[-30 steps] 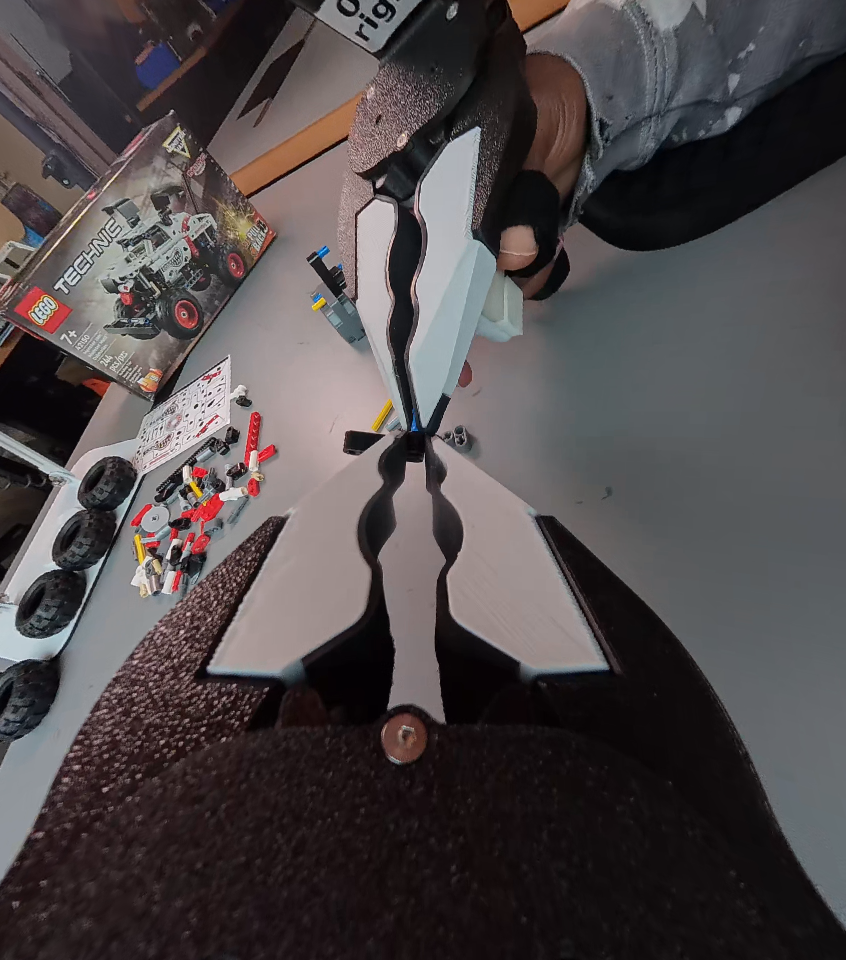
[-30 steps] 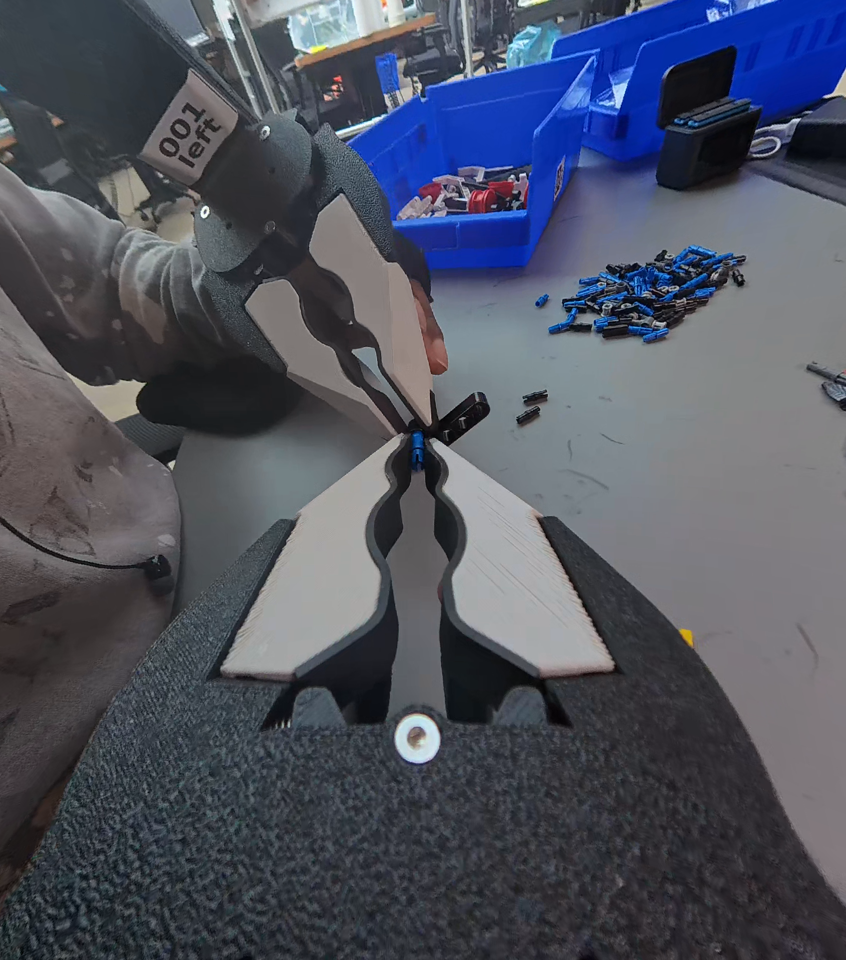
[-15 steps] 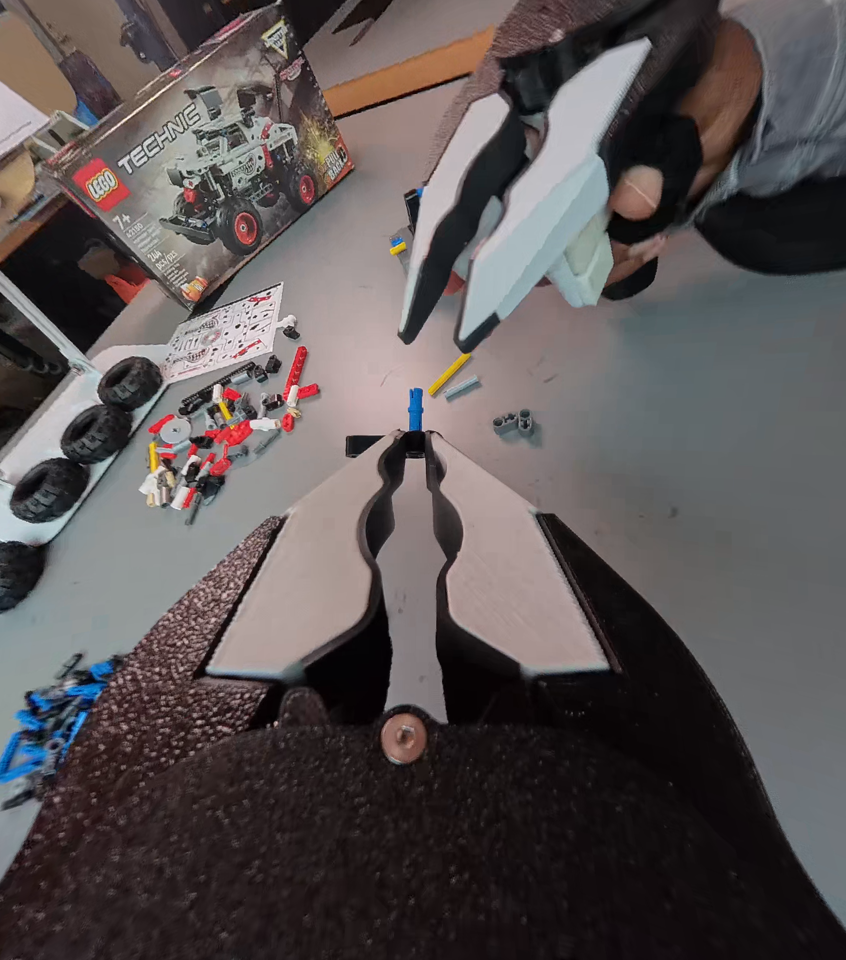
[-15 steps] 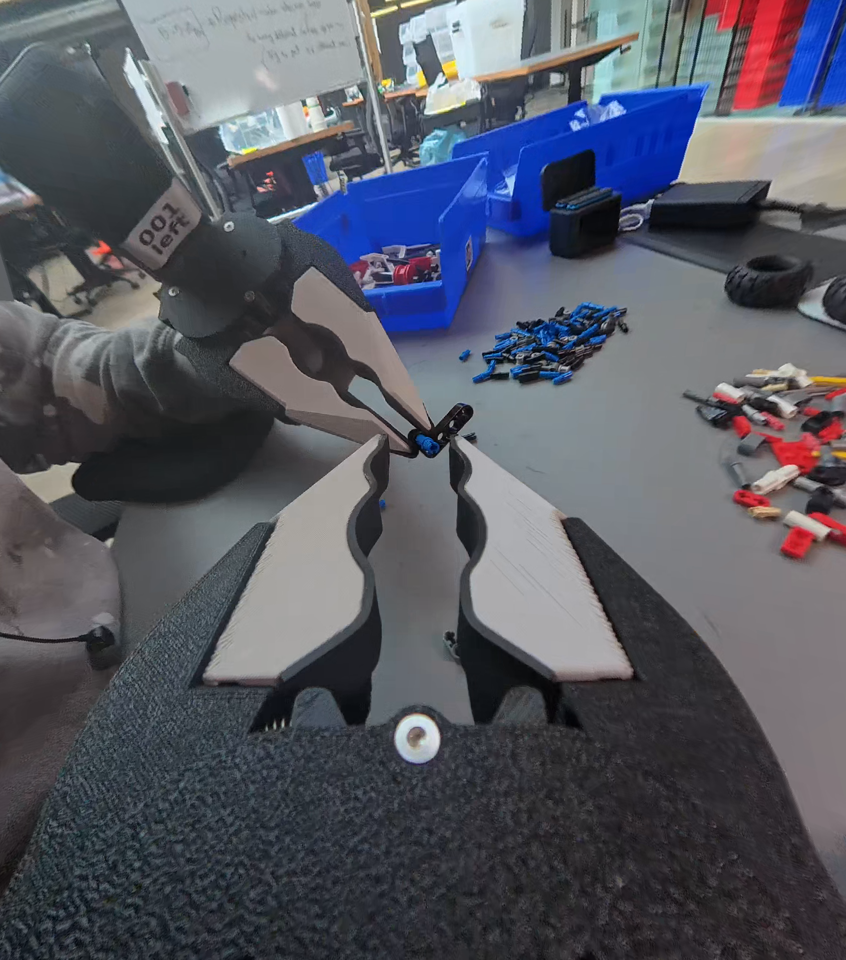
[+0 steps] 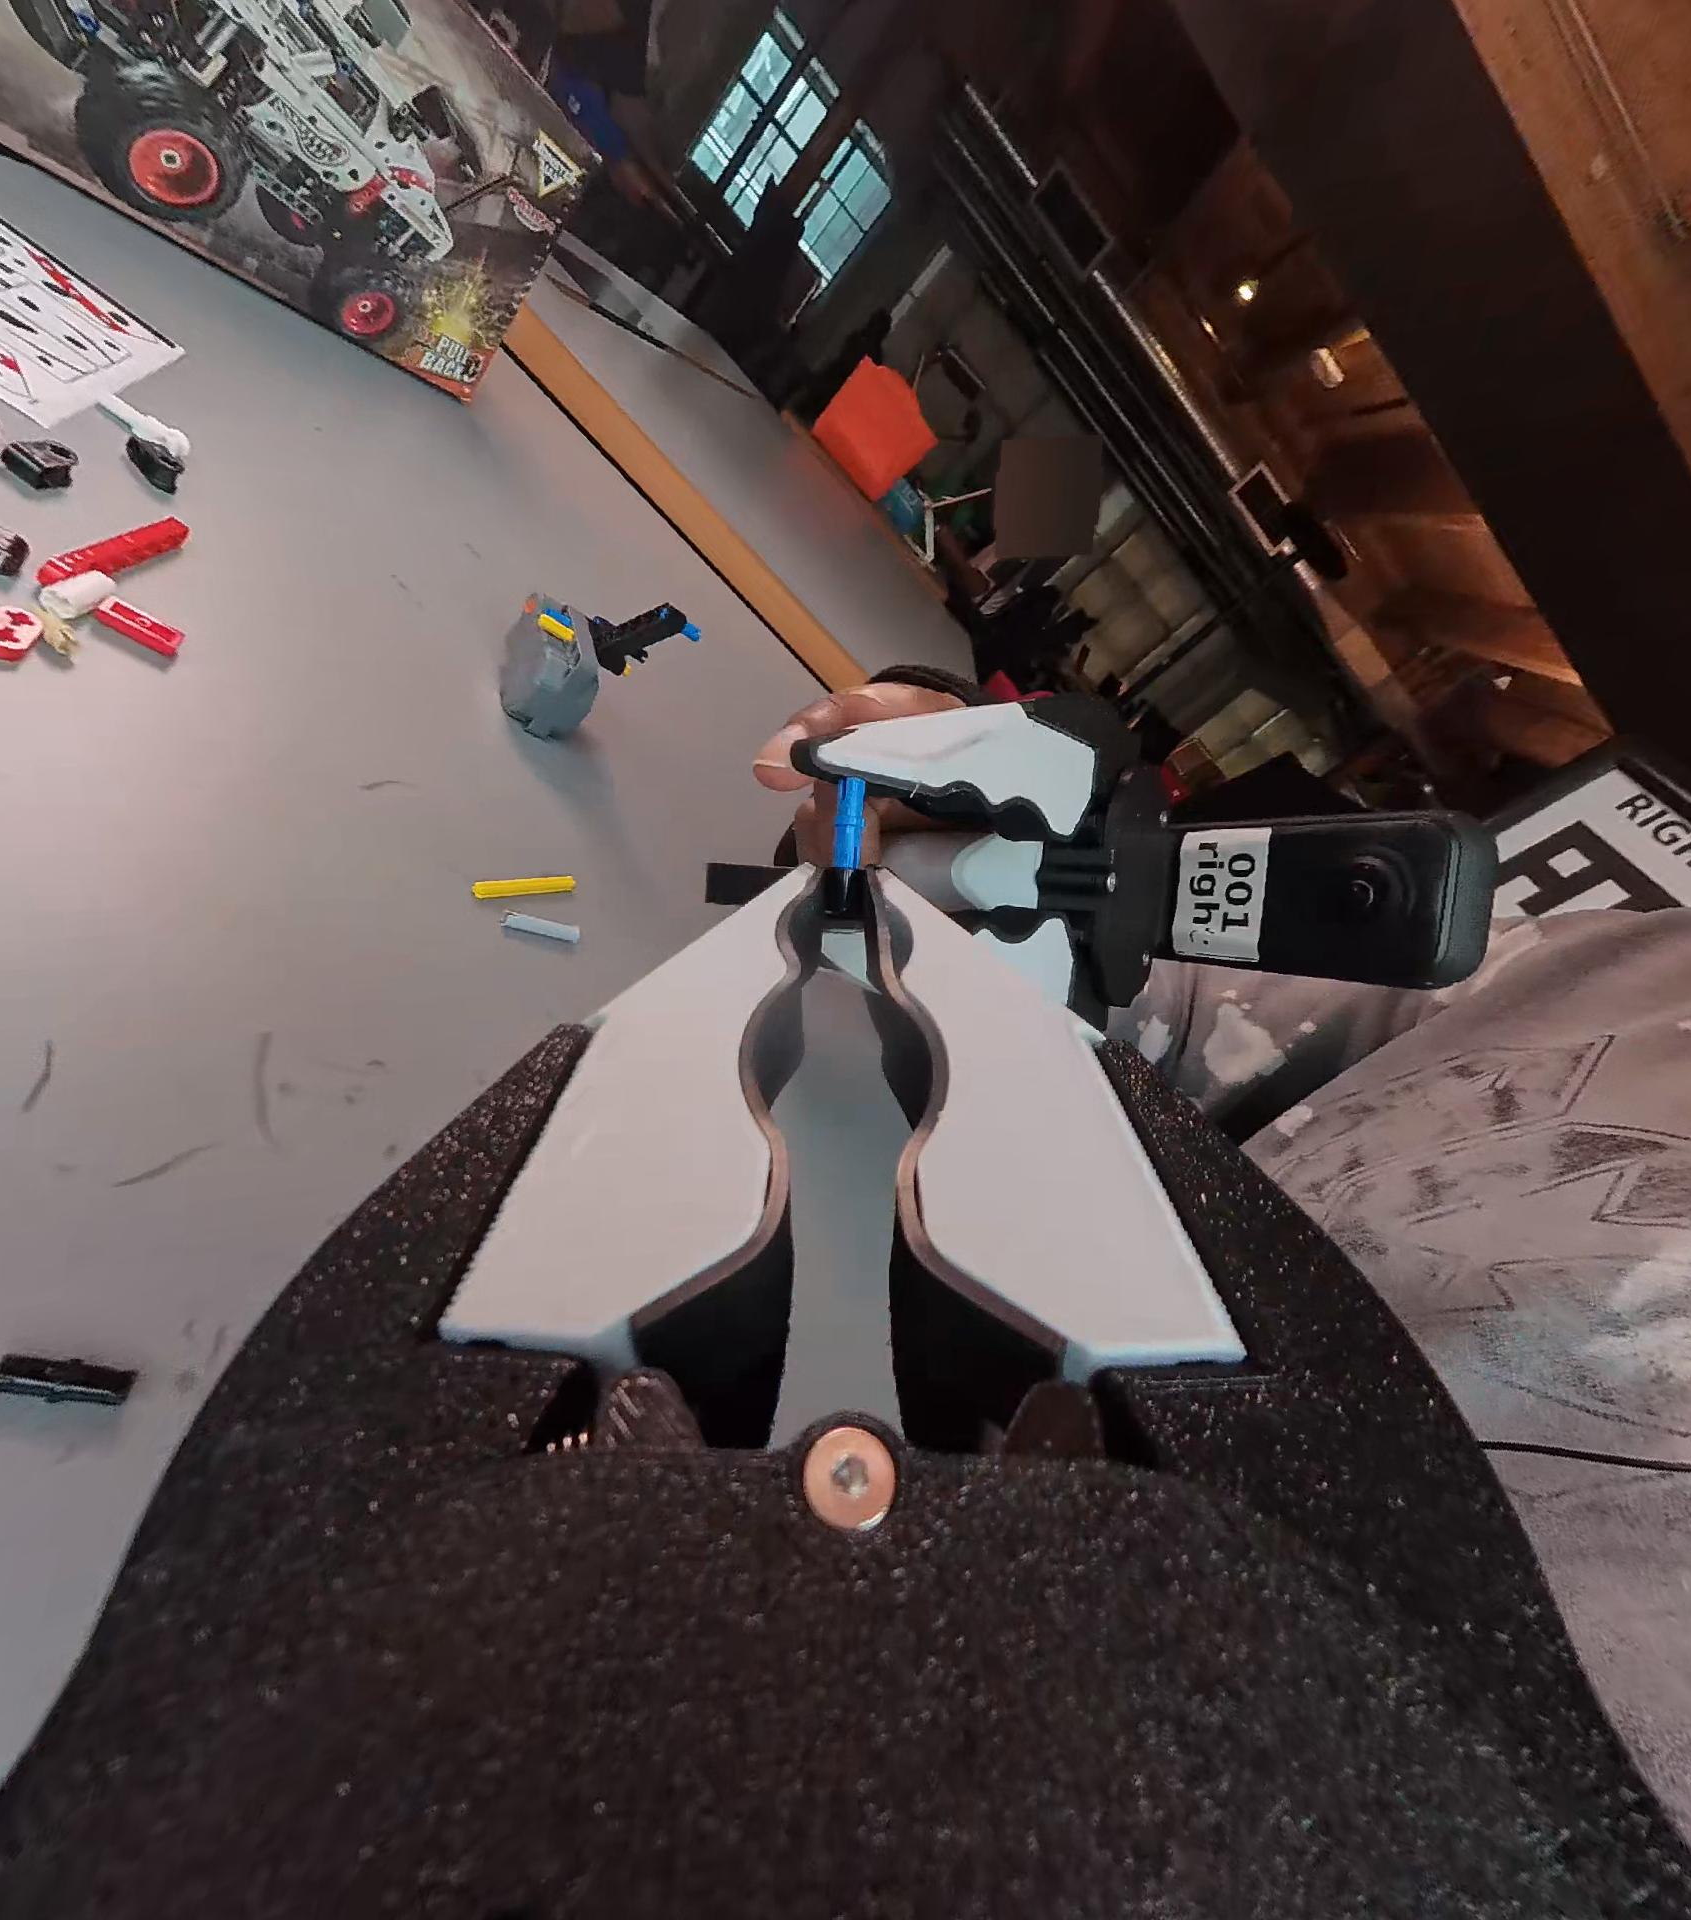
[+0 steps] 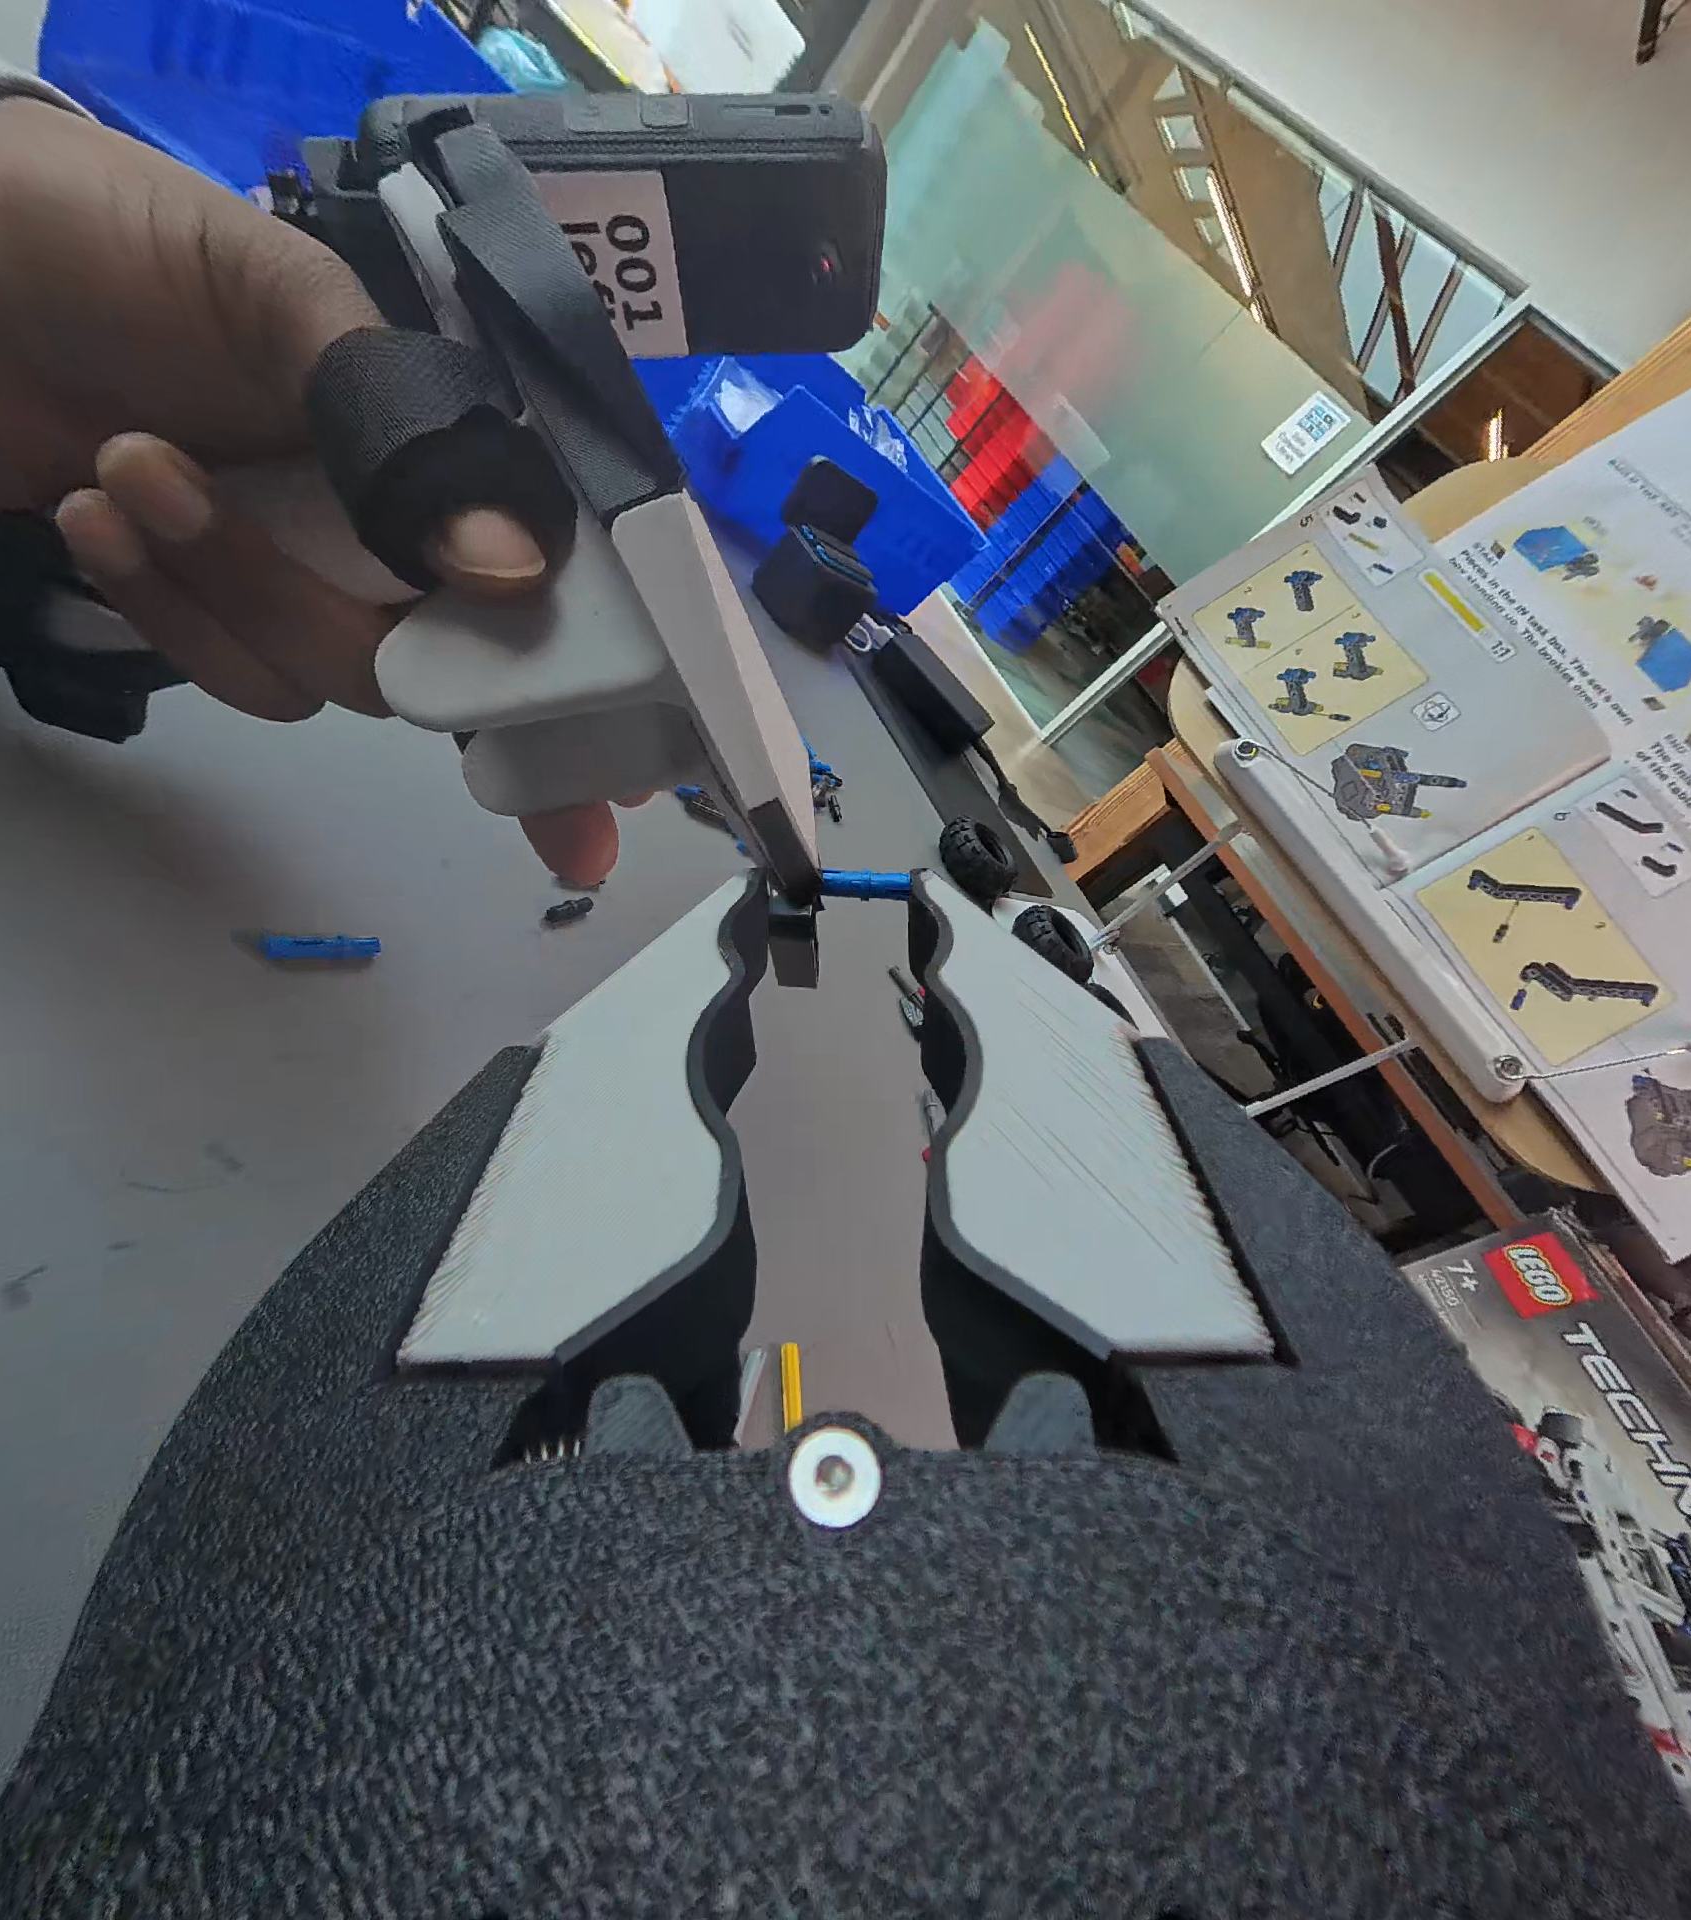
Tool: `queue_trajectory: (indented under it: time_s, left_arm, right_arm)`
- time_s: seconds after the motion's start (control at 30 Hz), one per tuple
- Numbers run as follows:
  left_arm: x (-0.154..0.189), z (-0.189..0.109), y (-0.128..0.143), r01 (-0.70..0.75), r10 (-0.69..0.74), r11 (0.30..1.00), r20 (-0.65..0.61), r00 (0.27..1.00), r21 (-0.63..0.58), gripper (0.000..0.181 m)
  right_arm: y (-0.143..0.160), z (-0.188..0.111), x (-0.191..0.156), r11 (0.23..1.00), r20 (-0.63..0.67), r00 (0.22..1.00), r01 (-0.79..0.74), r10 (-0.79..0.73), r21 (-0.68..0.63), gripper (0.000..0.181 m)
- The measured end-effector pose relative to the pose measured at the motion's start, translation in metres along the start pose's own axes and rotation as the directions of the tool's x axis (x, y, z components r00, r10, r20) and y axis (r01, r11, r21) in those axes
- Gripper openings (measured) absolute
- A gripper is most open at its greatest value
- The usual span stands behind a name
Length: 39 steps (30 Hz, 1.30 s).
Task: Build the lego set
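Observation:
My left gripper [image 5: 841,883] is shut on a small black beam [image 5: 839,894], held up above the grey table [image 5: 301,1039]. A blue pin [image 5: 849,826] is stuck in the beam and points away from my fingertips. My right gripper [image 6: 830,894] is open and straddles the beam [image 6: 794,940] and pin [image 6: 867,883] lengthwise. Its right fingertip [image 6: 924,894] touches the pin's free end and its left fingertip lies beside the beam. In the left wrist view its upper finger [image 5: 924,753] sits on the pin's tip.
A grey part-built assembly [image 5: 550,675], a yellow axle [image 5: 522,886], a grey pin [image 5: 540,927] and red and white parts [image 5: 93,582] lie on the table. The set's box [image 5: 301,156], an instruction booklet [image 6: 1443,727], tyres [image 6: 976,857], blue bins [image 6: 799,457] and a loose blue pin [image 6: 319,945] surround it. Both grippers' tips are close together, under 4 cm apart.
My right gripper let go of the blue pin, opened and drew back, then came back around pin and beam end to end. Both grippers have lifted and turned. The left still holds the beam.

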State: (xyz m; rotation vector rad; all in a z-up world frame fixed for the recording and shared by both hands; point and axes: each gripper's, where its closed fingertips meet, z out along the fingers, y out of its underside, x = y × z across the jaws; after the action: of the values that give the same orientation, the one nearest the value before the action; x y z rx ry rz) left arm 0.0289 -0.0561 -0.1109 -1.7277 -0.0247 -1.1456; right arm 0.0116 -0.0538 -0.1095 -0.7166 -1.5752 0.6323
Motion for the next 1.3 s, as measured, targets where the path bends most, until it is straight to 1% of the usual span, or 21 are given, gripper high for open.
queue_trajectory:
  time_s: [0.13, 0.23, 0.3, 0.4, 0.5, 0.53, 0.57, 0.7, 0.73, 0.77, 0.8, 0.87, 0.93, 1.13, 1.2, 1.3]
  left_arm:
    - [0.002, -0.001, 0.002, 0.136, -0.135, 0.991, -0.068, 0.988, 0.003, 0.006]
    - [0.002, -0.002, 0.006, 0.233, -0.235, 0.972, -0.108, 0.966, -0.028, 0.005]
    - [0.001, -0.003, 0.011, 0.262, -0.269, 0.963, -0.115, 0.956, -0.067, 0.005]
    - [0.001, -0.002, 0.015, 0.287, -0.300, 0.952, -0.118, 0.947, -0.110, 0.006]
    - [-0.003, -0.005, 0.014, 0.295, -0.308, 0.948, -0.111, 0.945, -0.118, 0.006]
    - [-0.004, -0.006, 0.014, 0.297, -0.310, 0.947, -0.112, 0.944, -0.120, 0.006]
    - [-0.004, -0.006, 0.014, 0.300, -0.314, 0.946, -0.114, 0.943, -0.119, 0.006]
    - [-0.006, -0.006, 0.010, 0.313, -0.323, 0.945, -0.119, 0.939, -0.094, 0.006]
    - [-0.006, -0.006, 0.009, 0.318, -0.326, 0.944, -0.125, 0.937, -0.082, 0.006]
    - [-0.005, -0.006, 0.007, 0.324, -0.331, 0.944, -0.132, 0.934, -0.067, 0.006]
    - [-0.006, -0.005, 0.005, 0.332, -0.336, 0.942, -0.134, 0.932, -0.052, 0.006]
    - [-0.006, -0.005, 0.002, 0.341, -0.342, 0.940, -0.139, 0.929, -0.031, 0.005]
    - [-0.005, -0.006, 0.001, 0.354, -0.353, 0.935, -0.153, 0.923, -0.022, 0.006]
    - [0.002, -0.008, -0.002, 0.373, -0.371, 0.927, -0.189, 0.909, -0.024, 0.005]
    - [0.004, -0.008, -0.002, 0.381, -0.379, 0.924, -0.194, 0.905, -0.028, 0.005]
    - [0.003, -0.009, -0.001, 0.383, -0.381, 0.923, -0.189, 0.905, -0.027, 0.005]
  right_arm:
    - [-0.002, -0.002, -0.003, 0.998, 0.014, 0.999, 0.052, -0.053, 0.022, 0.026]
    - [-0.002, -0.003, -0.009, 0.994, 0.048, 0.993, 0.107, -0.108, 0.036, 0.025]
    - [-0.001, -0.003, -0.014, 0.991, 0.087, 0.987, 0.128, -0.132, 0.047, 0.026]
    - [0.006, -0.005, -0.020, 0.987, 0.166, 0.973, 0.155, -0.161, 0.051, 0.030]
    - [0.012, -0.009, -0.023, 0.982, 0.217, 0.958, 0.181, -0.188, 0.054, 0.034]
    - [0.012, -0.010, -0.022, 0.982, 0.220, 0.957, 0.182, -0.190, 0.056, 0.028]
    - [0.012, -0.011, -0.021, 0.983, 0.216, 0.959, 0.176, -0.185, 0.060, 0.023]
    - [0.012, -0.009, -0.019, 0.994, 0.193, 0.975, 0.103, -0.110, 0.048, 0.023]
    - [0.010, -0.008, -0.019, 0.997, 0.189, 0.980, 0.056, -0.064, 0.048, 0.025]
    - [0.008, -0.006, -0.020, 0.999, 0.193, 0.981, 0.001, -0.010, 0.049, 0.033]
    - [0.007, -0.005, -0.019, 0.998, 0.185, 0.982, -0.040, 0.032, 0.045, 0.036]
    - [0.006, -0.001, -0.016, 0.997, 0.140, 0.988, -0.069, 0.063, 0.040, 0.035]
    - [0.004, 0.000, -0.011, 0.997, 0.102, 0.993, -0.065, 0.060, 0.050, 0.029]
    - [-0.004, -0.001, -0.009, 0.997, 0.063, 0.998, 0.004, -0.009, 0.081, 0.026]
    - [-0.006, -0.001, -0.013, 0.996, 0.061, 0.998, 0.026, -0.032, 0.087, 0.018]
    - [-0.006, 0.000, -0.014, 0.994, 0.047, 0.996, 0.068, -0.072, 0.084, 0.018]
